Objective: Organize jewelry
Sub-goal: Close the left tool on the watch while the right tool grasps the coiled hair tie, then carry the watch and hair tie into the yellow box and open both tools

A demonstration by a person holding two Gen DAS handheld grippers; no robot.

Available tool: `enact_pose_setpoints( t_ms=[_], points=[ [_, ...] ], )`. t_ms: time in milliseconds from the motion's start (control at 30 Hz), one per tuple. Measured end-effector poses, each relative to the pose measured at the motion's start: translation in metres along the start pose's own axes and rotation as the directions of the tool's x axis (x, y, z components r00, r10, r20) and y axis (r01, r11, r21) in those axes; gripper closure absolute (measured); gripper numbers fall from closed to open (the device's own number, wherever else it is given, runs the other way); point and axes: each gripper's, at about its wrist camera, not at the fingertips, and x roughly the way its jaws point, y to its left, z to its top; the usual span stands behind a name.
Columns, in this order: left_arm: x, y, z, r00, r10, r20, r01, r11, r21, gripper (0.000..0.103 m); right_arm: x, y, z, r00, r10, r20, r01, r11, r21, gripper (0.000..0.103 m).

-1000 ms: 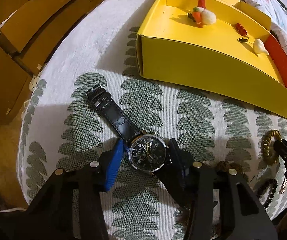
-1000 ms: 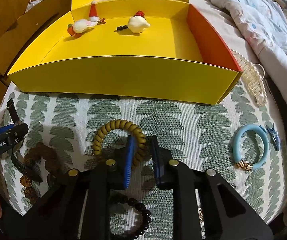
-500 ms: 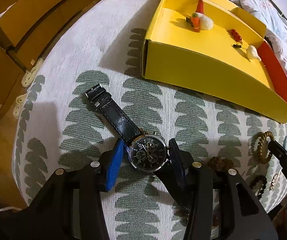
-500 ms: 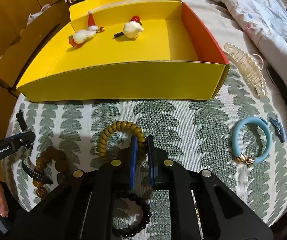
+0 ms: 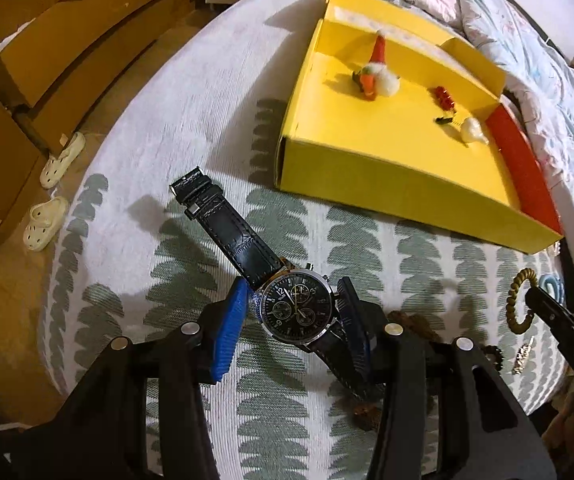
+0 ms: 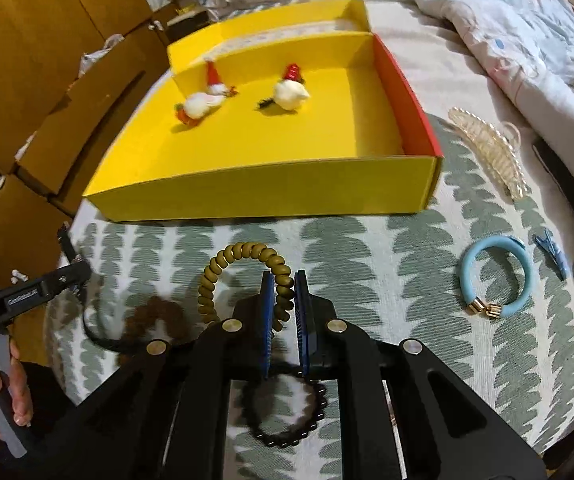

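My left gripper [image 5: 293, 312] is shut on a black wristwatch [image 5: 297, 310] by its case, and the strap [image 5: 227, 224] hangs free above the cloth. My right gripper [image 6: 285, 300] is shut on an olive spiral hair tie [image 6: 243, 264] and holds it off the cloth. The yellow box [image 6: 263, 188] with a red right wall stands behind, with two small felt clips [image 6: 289, 90] inside. The box also shows in the left wrist view [image 5: 391, 184].
On the leaf-print cloth lie a black bead bracelet [image 6: 283, 436], a brown bead bracelet [image 6: 155, 316], a blue bangle [image 6: 495, 276], a blue clip [image 6: 551, 252] and a clear claw clip [image 6: 491, 152]. A quilt [image 6: 507, 20] lies at the right. Cardboard boxes [image 5: 47, 60] stand at the left.
My right gripper closed on the olive hair tie and lifted it. My left gripper rose with the watch, so its strap left the cloth.
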Motion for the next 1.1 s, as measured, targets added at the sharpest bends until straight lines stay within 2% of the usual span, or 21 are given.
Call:
enact_pose_setpoints(
  t_ms=[333,533,667,867,1100],
  points=[
    [-0.040,-0.015,0.025,0.995,-0.062,0.072,0.061,0.998,0.015,0.056,-0.032,0.021,0.026,0.997,0.046,0.060,-0.043,0.998,-0.039,0.092],
    [-0.066,-0.032,0.052,0.988,-0.101,0.117,0.098,0.995,0.029,0.056,-0.047,0.032,0.059,0.994,0.055,0.098,-0.049,0.997,-0.060,0.092],
    [-0.074,-0.047,0.075,0.984,-0.098,0.152,0.092,0.995,0.043,0.056,-0.045,0.033,0.085,0.993,0.052,0.110,-0.046,0.997,-0.057,0.092],
    [-0.055,-0.064,0.102,0.986,-0.090,0.142,0.082,0.995,0.056,0.056,-0.013,0.023,0.116,0.997,0.033,0.073,-0.031,0.999,-0.030,0.092],
    [-0.012,-0.074,0.121,0.994,-0.063,0.087,0.058,0.996,0.062,0.056,0.042,0.004,0.130,1.000,0.002,-0.012,-0.002,1.000,-0.015,0.092]
  ],
)
